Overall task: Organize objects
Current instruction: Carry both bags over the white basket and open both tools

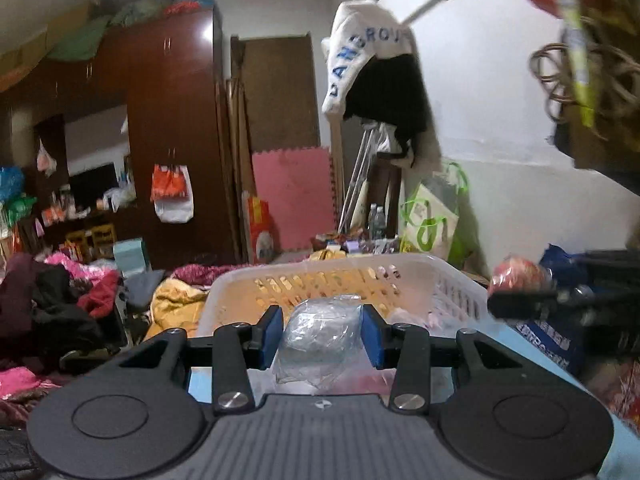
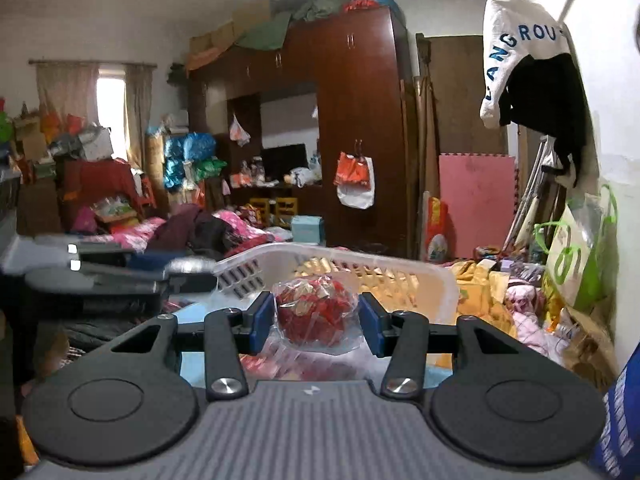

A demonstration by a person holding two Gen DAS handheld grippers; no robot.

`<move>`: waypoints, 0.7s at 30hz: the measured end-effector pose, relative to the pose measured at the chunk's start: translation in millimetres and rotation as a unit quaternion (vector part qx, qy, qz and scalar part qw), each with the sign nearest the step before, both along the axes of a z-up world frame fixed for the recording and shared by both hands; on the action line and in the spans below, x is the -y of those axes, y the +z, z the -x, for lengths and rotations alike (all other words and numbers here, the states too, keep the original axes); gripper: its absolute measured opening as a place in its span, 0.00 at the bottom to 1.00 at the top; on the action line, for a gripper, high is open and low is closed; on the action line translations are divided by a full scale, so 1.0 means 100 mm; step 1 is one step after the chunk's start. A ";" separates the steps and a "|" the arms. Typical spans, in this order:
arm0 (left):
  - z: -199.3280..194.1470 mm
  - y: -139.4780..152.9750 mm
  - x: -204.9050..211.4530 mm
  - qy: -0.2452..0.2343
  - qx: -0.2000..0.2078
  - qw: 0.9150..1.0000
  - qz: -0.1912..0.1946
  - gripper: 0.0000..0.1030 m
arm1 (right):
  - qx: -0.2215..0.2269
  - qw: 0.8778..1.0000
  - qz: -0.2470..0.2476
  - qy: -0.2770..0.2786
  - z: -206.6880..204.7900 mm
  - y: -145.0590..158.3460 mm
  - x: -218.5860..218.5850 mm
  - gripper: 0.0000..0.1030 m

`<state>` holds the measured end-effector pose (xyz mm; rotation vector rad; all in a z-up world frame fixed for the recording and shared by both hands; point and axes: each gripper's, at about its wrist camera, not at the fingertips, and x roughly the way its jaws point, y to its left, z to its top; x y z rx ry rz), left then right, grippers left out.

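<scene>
A clear crumpled plastic bundle (image 1: 320,330) is clamped in the left claw (image 1: 322,330), just in front of the white basket (image 1: 448,272). A clear bag of red wrapped pieces (image 2: 316,314) is clamped in the right claw (image 2: 316,322), before the same basket's near rim.

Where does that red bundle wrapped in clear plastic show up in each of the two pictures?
Left wrist view: the red bundle sits at the right edge, blurred, gripped by the right gripper that reaches in from the side.
Right wrist view: the bundle is at centre, low in the picture, pinched between the blue pads.
Shared landmark: the white slotted basket, just behind the bundle in both views.
</scene>
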<state>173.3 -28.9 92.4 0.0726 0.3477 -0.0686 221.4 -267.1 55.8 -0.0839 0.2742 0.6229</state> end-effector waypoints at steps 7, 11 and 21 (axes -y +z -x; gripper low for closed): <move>-0.76 -0.04 -0.09 0.013 -0.061 0.998 0.023 0.46 | -0.028 0.999 0.027 -0.029 -0.51 0.03 -0.29 0.50; -0.93 -0.12 -0.16 0.048 -0.060 0.997 0.012 0.74 | -0.027 0.997 0.045 -0.059 -0.57 -0.02 -0.34 0.88; 0.30 -0.59 -0.05 -0.034 -0.018 0.999 -0.004 0.89 | -0.063 0.997 0.044 -0.023 0.24 -0.54 0.10 1.00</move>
